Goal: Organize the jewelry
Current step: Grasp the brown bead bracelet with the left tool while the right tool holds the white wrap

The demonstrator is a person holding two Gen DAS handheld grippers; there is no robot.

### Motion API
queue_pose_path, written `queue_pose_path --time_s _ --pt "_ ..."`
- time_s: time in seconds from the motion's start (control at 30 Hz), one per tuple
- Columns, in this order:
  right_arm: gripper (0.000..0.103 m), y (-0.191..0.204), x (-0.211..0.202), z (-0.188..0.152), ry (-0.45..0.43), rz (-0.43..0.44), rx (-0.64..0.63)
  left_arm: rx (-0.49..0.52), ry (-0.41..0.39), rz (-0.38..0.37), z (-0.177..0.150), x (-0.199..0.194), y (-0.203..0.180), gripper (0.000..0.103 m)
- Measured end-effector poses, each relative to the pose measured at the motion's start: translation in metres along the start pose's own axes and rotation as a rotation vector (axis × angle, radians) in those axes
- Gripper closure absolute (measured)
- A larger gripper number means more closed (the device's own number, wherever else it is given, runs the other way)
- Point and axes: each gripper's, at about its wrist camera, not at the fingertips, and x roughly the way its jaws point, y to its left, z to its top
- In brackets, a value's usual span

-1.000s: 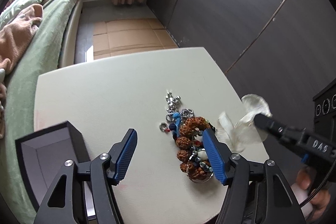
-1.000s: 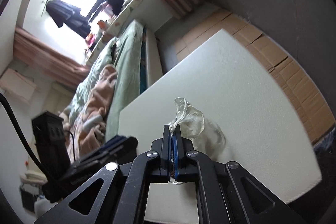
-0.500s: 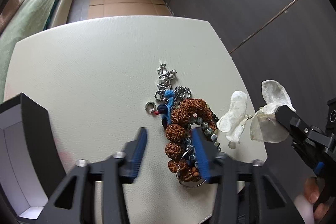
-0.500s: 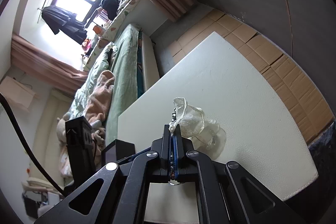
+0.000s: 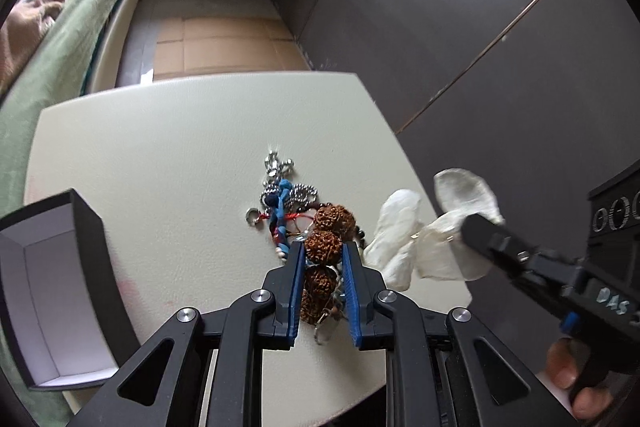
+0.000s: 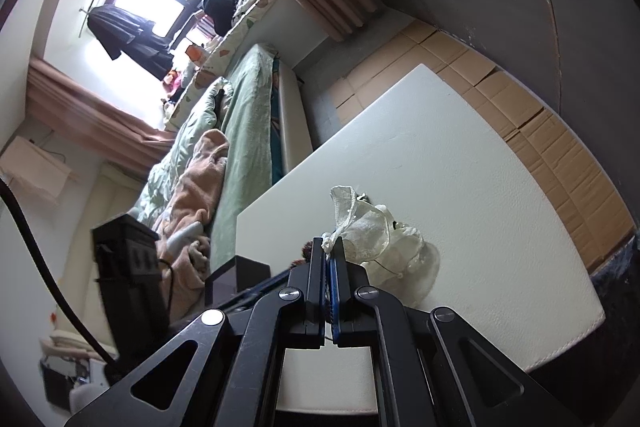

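Left fingers narrowed to a bead's width, blue pads pinching the brown rudraksha-bead bracelet at one bead; left gripper sits low at 6 o'clock in its own view, with more beads running back between the pads. Bracelet is part of a tangled jewelry pile mid-bench: ball chain, blue cord, small silver ring, all touching or overlapping. Right gripper pressed together on the neck of a sheer organza pouch; pouch hangs at 3 o'clock of the pile, just beside the bench edge. A second white pouch lies against the beads. Open dark gift box at 8 o'clock, nothing visible inside. Judgement: step is lifting the bracelet out for the box or pouch. To do it well, lift slowly and straight up and watch whether cord or chain comes with it; if snagged, set down and regrip further from the knot. Grip on one round bead may roll, so keep the squeeze steady. Hold the pouch clear of the pile.
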Motion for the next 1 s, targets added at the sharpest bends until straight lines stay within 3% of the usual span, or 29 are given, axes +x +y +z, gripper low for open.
queue_pose_path --time_s 0.6,0.8,1.0 --pt "0.099 0.016 0.0 -0.022 0.014 0.029 -0.038 0.036 -0.274 -0.074 0.003 -0.088 -0.007 0.084" --pt "0.099 0.023 0.009 -0.029 0.043 0.035 -0.044 0.045 -0.289 -0.105 0.0 -0.097 -0.006 0.084" --pt "0.099 0.046 0.013 -0.038 0.036 0.109 -0.08 0.054 -0.32 -0.093 -0.006 -0.111 -0.003 0.083"
